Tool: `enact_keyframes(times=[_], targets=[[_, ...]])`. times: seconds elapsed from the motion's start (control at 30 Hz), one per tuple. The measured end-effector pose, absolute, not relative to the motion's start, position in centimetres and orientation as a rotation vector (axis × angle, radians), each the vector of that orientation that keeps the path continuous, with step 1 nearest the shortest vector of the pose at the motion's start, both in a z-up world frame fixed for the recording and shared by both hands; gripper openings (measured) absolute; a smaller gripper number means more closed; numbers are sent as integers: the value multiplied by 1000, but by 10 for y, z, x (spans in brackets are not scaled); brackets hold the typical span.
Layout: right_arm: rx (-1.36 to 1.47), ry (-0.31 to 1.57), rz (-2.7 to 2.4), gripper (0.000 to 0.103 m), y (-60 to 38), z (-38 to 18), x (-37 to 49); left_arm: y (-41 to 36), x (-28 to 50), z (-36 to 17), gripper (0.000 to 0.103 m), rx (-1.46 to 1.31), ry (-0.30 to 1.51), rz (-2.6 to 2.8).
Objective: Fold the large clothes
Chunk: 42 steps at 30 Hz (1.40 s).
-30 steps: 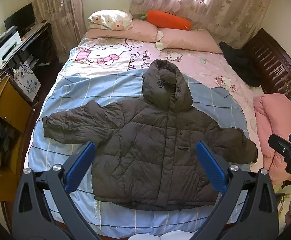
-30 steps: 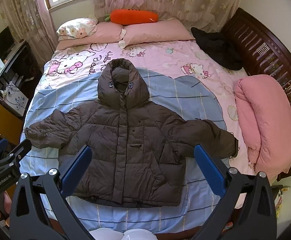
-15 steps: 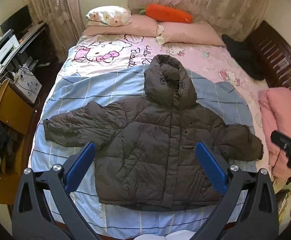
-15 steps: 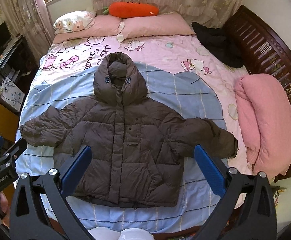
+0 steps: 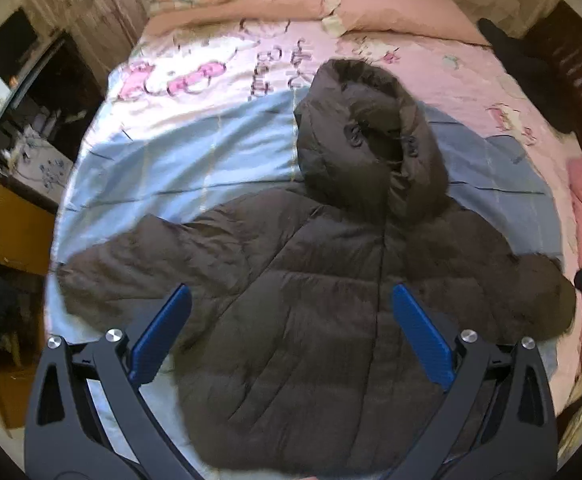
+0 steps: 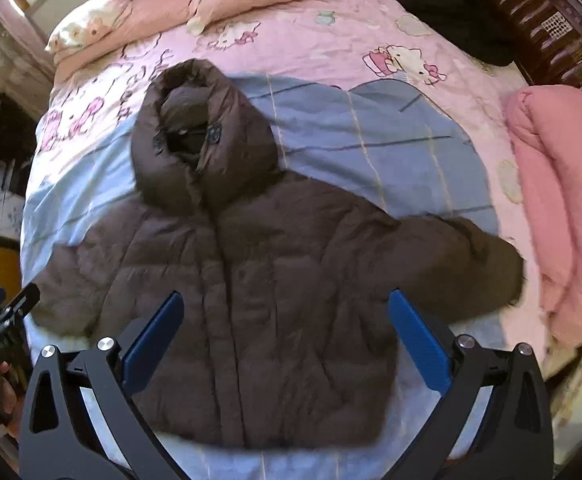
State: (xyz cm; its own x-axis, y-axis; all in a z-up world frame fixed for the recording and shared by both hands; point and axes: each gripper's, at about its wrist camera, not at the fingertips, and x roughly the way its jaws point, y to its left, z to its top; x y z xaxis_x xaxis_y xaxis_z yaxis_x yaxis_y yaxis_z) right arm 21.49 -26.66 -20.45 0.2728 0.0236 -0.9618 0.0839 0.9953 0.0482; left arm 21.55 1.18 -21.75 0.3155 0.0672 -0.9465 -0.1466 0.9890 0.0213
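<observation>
Brown puffer jacket (image 5: 331, 288) lies spread flat, front up, on the bed (image 5: 211, 148): hood (image 6: 195, 132) toward the far pillows (image 5: 391, 16), hem at the near edge, both sleeves out to the sides. No fold made yet, by the look of it.

Left gripper (image 5: 291, 332): jaws spread wide, nothing between them, above the jacket's near left part; contact not evident. Right gripper (image 6: 283, 332): likewise released, empty, over the near middle of the jacket.

Step in hand, as judged: approach for the first fold, probably a sleeve.
- Take the left sleeve (image 5: 131, 276) and right sleeve (image 6: 463, 264) near the cuff, pinching both fabric layers; puffy fill will slip from a shallow bite.
- Lift only enough to clear, carry across the chest, lay down flat.
- Risk: trapped air springs the fold open; press after placing.
- Pink blanket (image 6: 559, 208) lies just beside the right cuff; avoid snagging it.
</observation>
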Motion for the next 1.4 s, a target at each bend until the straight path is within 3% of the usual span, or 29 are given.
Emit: enact_keyframes(times=[0.13, 0.2, 0.47, 0.57, 0.67, 0.73, 0.77, 0.83, 0.97, 1.13, 1.4], targets=[[134, 1148, -86, 102, -265, -280, 214, 26, 222, -315, 99, -241, 1342, 347], [172, 1184, -71, 102, -261, -310, 243, 35, 234, -334, 100, -349, 1314, 354], [-15, 969, -36, 102, -183, -359, 484, 20, 463, -364, 101, -168, 1072, 218], [-83, 946, -14, 102, -156, -384, 528, 9, 520, -392, 99, -156, 1059, 181], [-121, 1080, -45, 89, -149, -429, 551, 8, 542, -441, 91, -226, 1157, 162], [-97, 1147, 19, 70, -150, -457, 557, 4, 543, -466, 88, -201, 1182, 148], [-102, 1129, 32, 68, -150, -463, 554, -2, 540, -469, 86, -149, 1136, 141], [-141, 1070, 35, 55, -145, -467, 544, -2, 533, -467, 77, -159, 1087, 144], [-207, 1017, 39, 39, -130, -464, 535, -1, 522, -465, 45, -194, 1015, 143], [-154, 1000, 78, 20, -137, -454, 524, -11, 515, -460, 24, -190, 1006, 85], [-11, 975, 57, 16, -160, -411, 492, -19, 485, -410, 21, -135, 958, 37]])
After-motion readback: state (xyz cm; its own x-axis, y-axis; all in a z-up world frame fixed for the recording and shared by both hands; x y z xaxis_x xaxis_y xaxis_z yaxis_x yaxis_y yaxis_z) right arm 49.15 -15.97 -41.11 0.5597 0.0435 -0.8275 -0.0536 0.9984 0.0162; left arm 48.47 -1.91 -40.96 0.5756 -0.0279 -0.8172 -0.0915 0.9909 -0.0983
